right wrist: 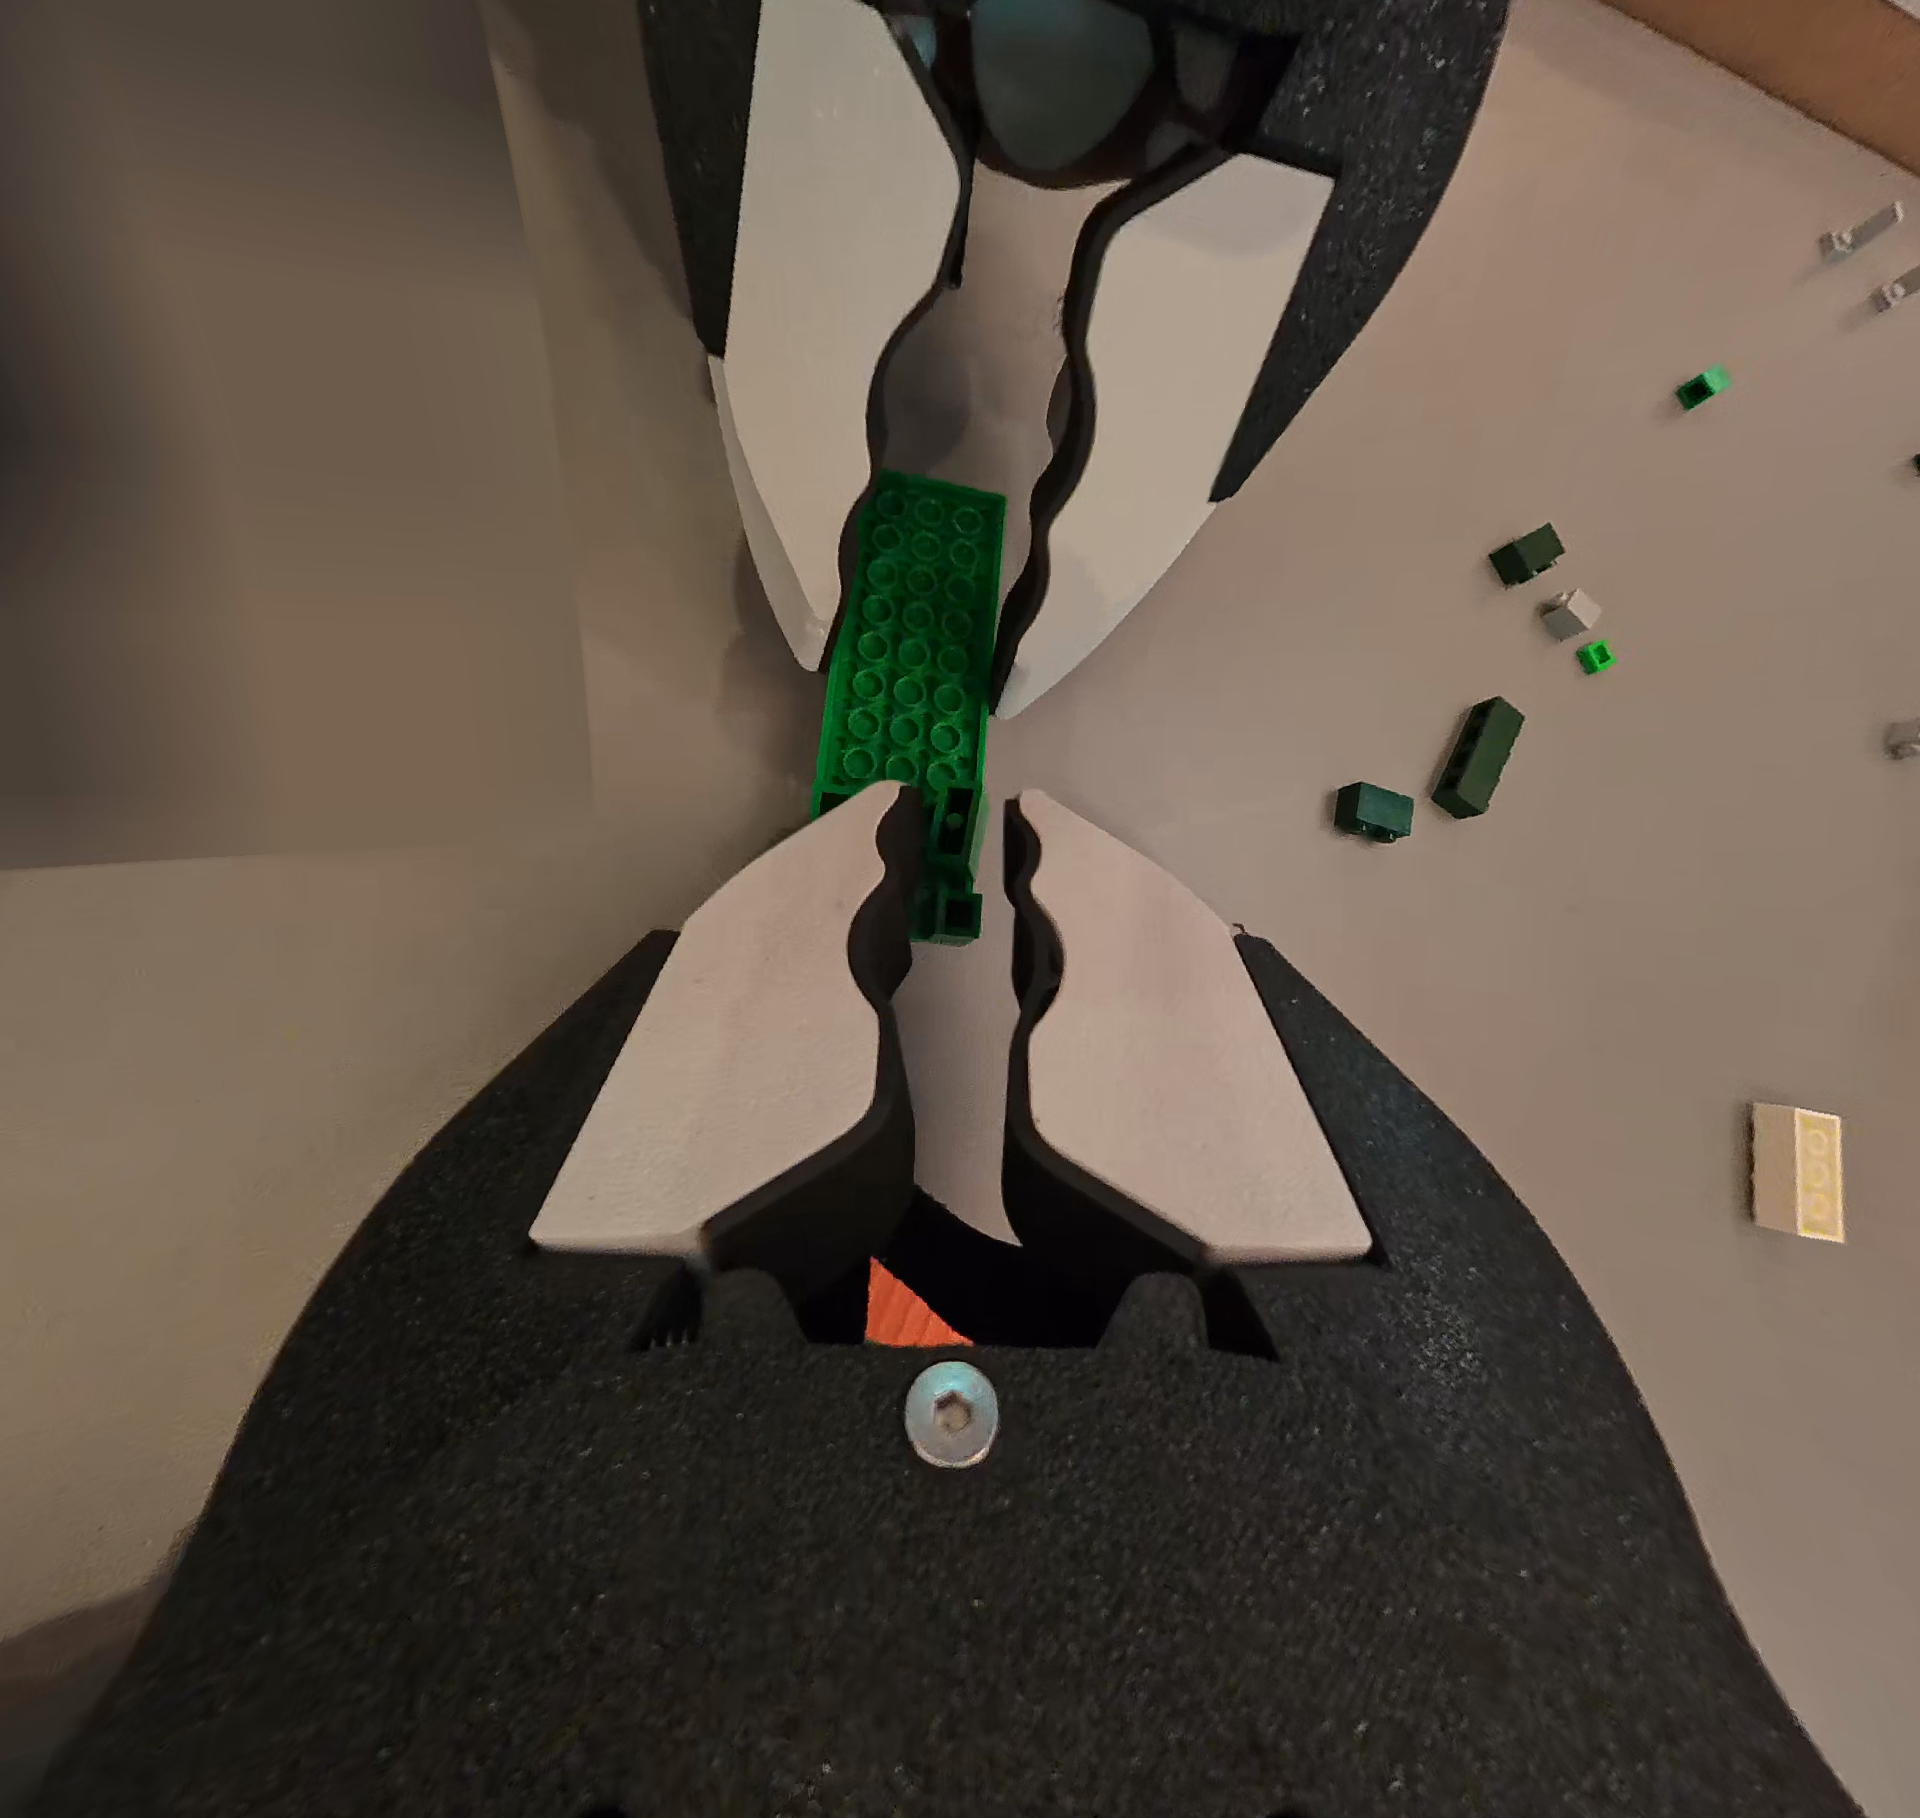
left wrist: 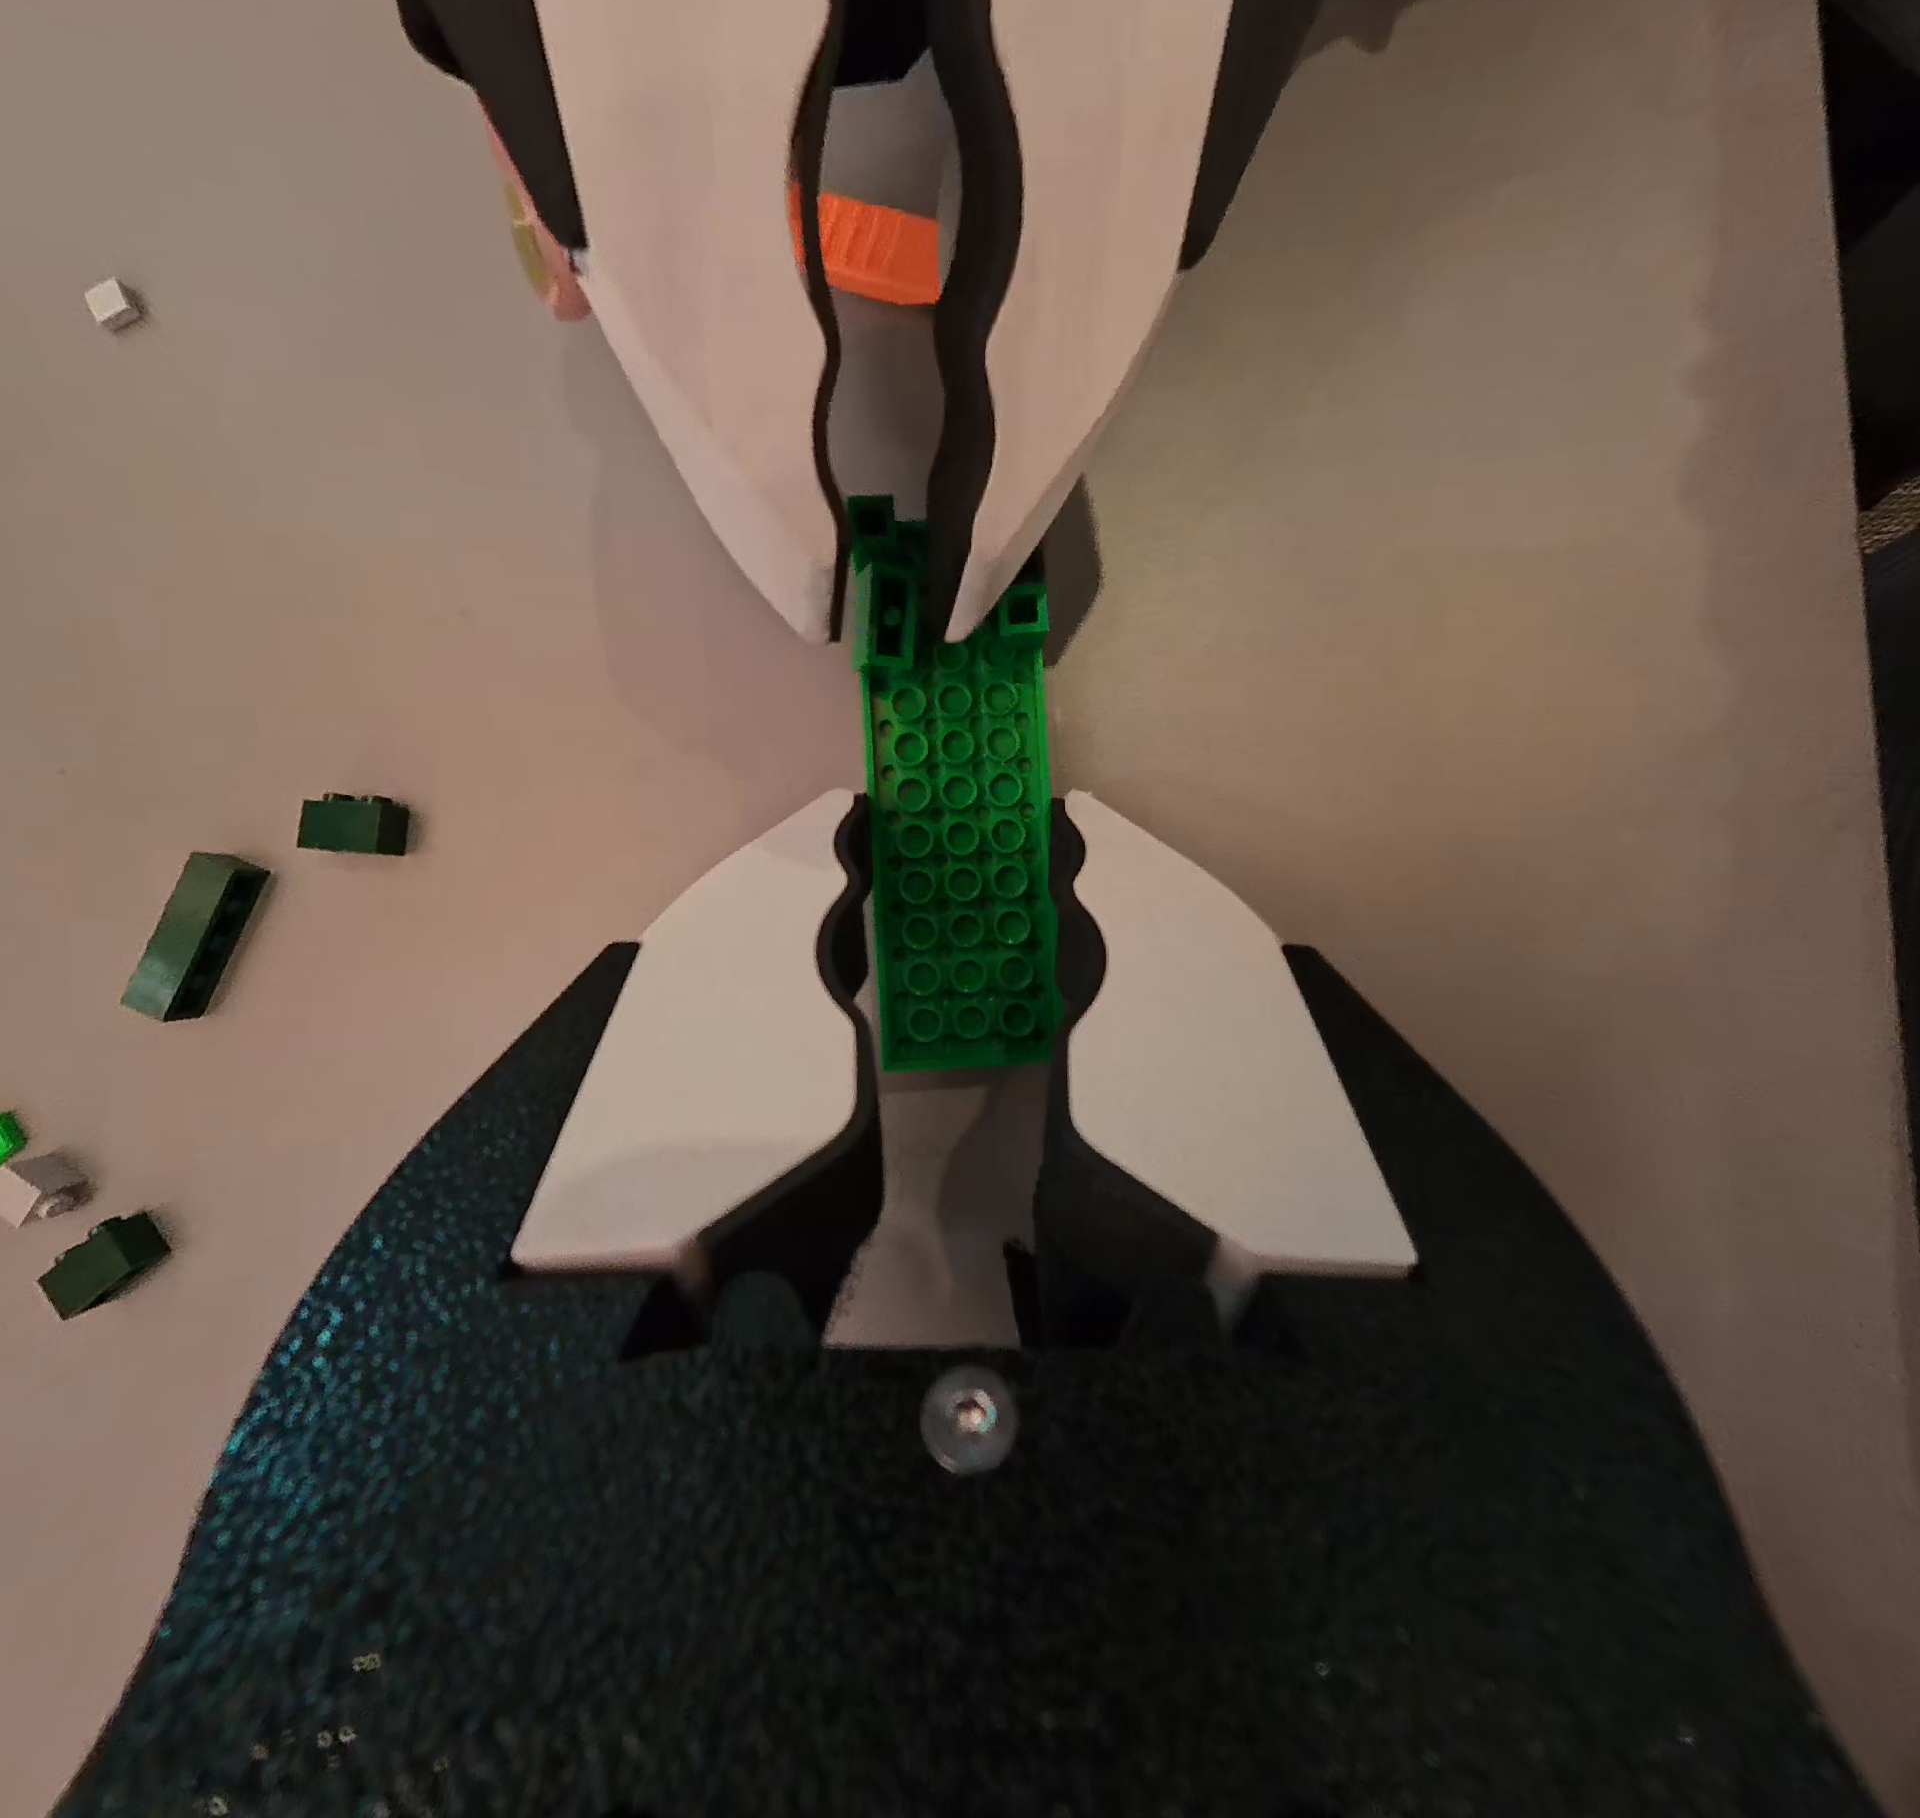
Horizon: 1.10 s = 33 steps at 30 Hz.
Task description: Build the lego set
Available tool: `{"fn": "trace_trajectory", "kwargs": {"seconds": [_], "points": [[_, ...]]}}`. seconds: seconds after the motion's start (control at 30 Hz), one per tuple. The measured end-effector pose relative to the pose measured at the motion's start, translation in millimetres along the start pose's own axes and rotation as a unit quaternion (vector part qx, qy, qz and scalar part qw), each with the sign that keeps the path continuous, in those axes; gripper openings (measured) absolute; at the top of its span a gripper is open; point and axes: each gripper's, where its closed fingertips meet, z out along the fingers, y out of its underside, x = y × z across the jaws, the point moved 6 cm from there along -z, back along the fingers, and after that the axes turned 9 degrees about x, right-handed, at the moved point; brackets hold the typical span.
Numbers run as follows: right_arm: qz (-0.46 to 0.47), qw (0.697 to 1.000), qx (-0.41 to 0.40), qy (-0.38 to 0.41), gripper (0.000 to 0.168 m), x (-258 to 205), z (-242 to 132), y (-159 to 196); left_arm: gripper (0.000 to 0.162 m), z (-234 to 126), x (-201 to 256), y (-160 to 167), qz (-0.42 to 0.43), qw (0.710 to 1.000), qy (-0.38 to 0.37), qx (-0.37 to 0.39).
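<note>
A long bright green plate [left wrist: 966, 885] is held between both grippers, its ringed face toward the cameras; it also shows in the right wrist view [right wrist: 914, 646]. My left gripper [left wrist: 961, 812] is shut on the plate's long sides at one end, and appears at the top of the right wrist view [right wrist: 912, 685]. My right gripper [right wrist: 958, 797] faces it at the other end, its fingers closed around a small green brick [right wrist: 961, 833] sitting on the plate's end. The left wrist view shows the right gripper [left wrist: 894, 630], that brick [left wrist: 891, 615] and another small green brick [left wrist: 1023, 610].
Loose dark green bricks [left wrist: 195, 935] [left wrist: 353, 826] [left wrist: 104, 1264], a grey piece [left wrist: 47, 1181] and a white cube [left wrist: 112, 301] lie on the beige table. The right wrist view shows dark green bricks [right wrist: 1477, 755], a cream brick [right wrist: 1797, 1184] and the table edge [right wrist: 1714, 12]. My two grippers' fingertips are within a few centimetres of each other. The grey piece [left wrist: 47, 1181] is about 20 cm from both grippers' fingertips. Look for it in the right wrist view [right wrist: 1565, 618] too.
</note>
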Motion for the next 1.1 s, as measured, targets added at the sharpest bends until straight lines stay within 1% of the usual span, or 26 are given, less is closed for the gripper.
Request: {"fn": "trace_trajectory", "kwargs": {"seconds": [0.1, 0.3, 0.57, 1.1], "points": [[-0.011, 1.000, -0.015, 0.002, 0.008, -1.4, 2.3, 1.4, 0.032, -0.1, 0.5, 0.0, 0.006, 1.000, -0.002, -0.002], [0.013, 1.000, -0.019, -0.007, 0.008, -0.8, -1.1, 1.6, 0.032, 1.2, 0.6, 1.9, 0.025, 1.000, -0.009, -0.015], [0.035, 0.999, -0.027, -0.018, 0.008, -1.3, 1.2, 4.4, 0.032, -0.2, 0.7, -0.9, 0.033, 0.999, -0.015, -0.003], [0.056, 0.998, -0.030, -0.019, 0.008, 0.6, 2.5, 10.6, 0.032, 2.0, -1.4, 1.4, 0.020, 1.000, -0.002, 0.009]]}}
